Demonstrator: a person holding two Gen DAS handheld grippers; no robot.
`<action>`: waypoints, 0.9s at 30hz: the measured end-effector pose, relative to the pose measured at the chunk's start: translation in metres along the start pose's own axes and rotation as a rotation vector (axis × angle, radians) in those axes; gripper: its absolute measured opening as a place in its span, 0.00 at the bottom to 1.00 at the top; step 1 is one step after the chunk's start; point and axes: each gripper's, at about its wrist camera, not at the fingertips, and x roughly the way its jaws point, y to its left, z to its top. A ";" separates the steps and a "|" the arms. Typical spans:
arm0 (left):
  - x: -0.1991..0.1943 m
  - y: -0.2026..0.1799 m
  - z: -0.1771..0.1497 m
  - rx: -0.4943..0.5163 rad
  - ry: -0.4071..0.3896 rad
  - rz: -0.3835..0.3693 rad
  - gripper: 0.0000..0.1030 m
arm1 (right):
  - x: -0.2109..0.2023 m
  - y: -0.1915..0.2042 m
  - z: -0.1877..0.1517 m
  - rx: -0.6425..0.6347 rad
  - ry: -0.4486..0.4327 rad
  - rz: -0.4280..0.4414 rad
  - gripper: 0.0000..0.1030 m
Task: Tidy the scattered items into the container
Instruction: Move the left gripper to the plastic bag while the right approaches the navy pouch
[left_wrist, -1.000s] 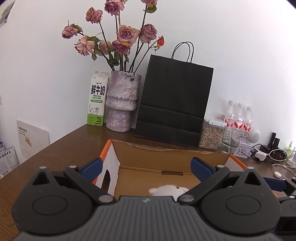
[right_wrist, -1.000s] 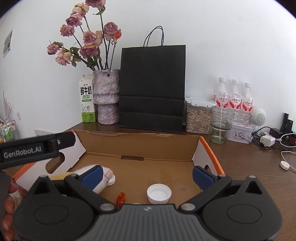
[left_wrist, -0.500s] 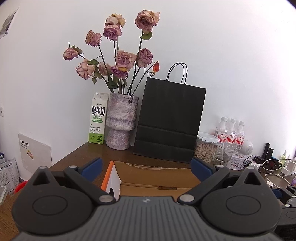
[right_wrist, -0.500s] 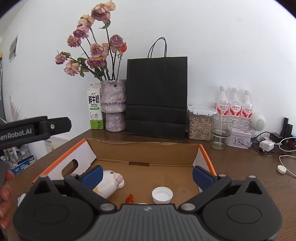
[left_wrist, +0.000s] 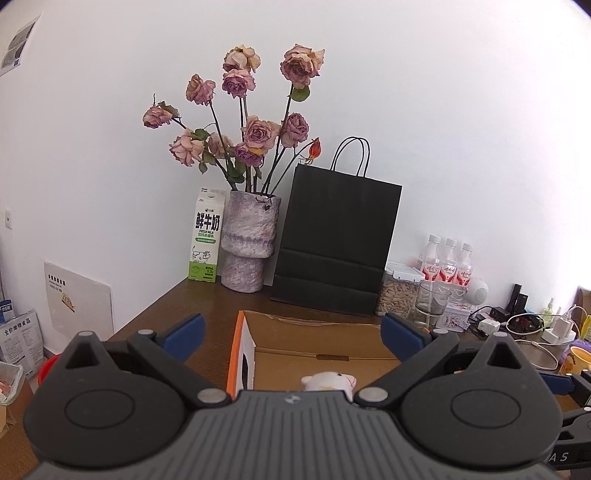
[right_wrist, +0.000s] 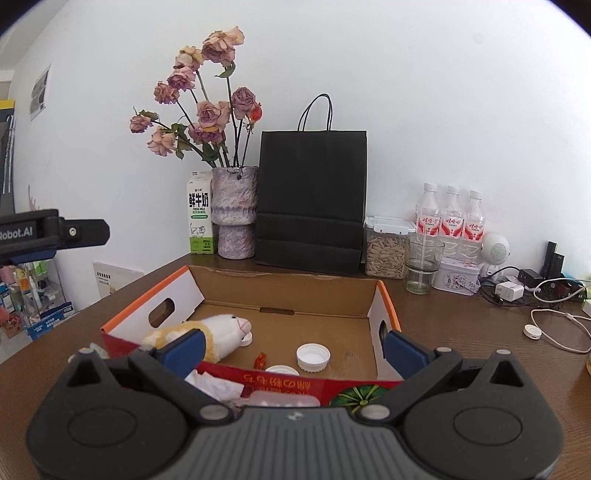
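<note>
An open cardboard box (right_wrist: 288, 291) with orange rims and a red front wall sits on the brown table. Inside it lie a white-and-yellow plush toy (right_wrist: 221, 328), two white bottle caps (right_wrist: 313, 356), and a small red candy (right_wrist: 261, 360). Crumpled white paper (right_wrist: 214, 384) and something clear lie close under my right gripper (right_wrist: 294, 349), by the box's front wall. That gripper is open and holds nothing. My left gripper (left_wrist: 293, 334) is open too and hovers over the box's (left_wrist: 317, 338) left end, above the plush toy (left_wrist: 328, 380). It also shows at the left of the right wrist view (right_wrist: 55, 232).
Along the back wall stand a milk carton (right_wrist: 199, 218), a vase of dried roses (right_wrist: 234, 210), a black paper bag (right_wrist: 310, 199), a seed jar (right_wrist: 386, 251), a glass (right_wrist: 421, 266) and three bottles (right_wrist: 448, 221). Chargers and cables (right_wrist: 546, 295) lie at the right.
Both grippers have pulled back and risen from the box. The box's red front wall and the crumpled paper now show in the right wrist view. Both stayed open.
</note>
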 end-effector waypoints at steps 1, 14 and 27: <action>-0.005 0.002 -0.001 0.001 0.003 0.000 1.00 | -0.006 -0.001 -0.005 -0.004 0.005 -0.002 1.00; -0.066 0.028 -0.038 -0.013 0.035 0.017 1.00 | -0.067 -0.017 -0.059 -0.011 0.068 -0.025 1.00; -0.095 0.057 -0.088 -0.015 0.129 0.106 1.00 | -0.089 -0.039 -0.106 0.037 0.139 -0.032 1.00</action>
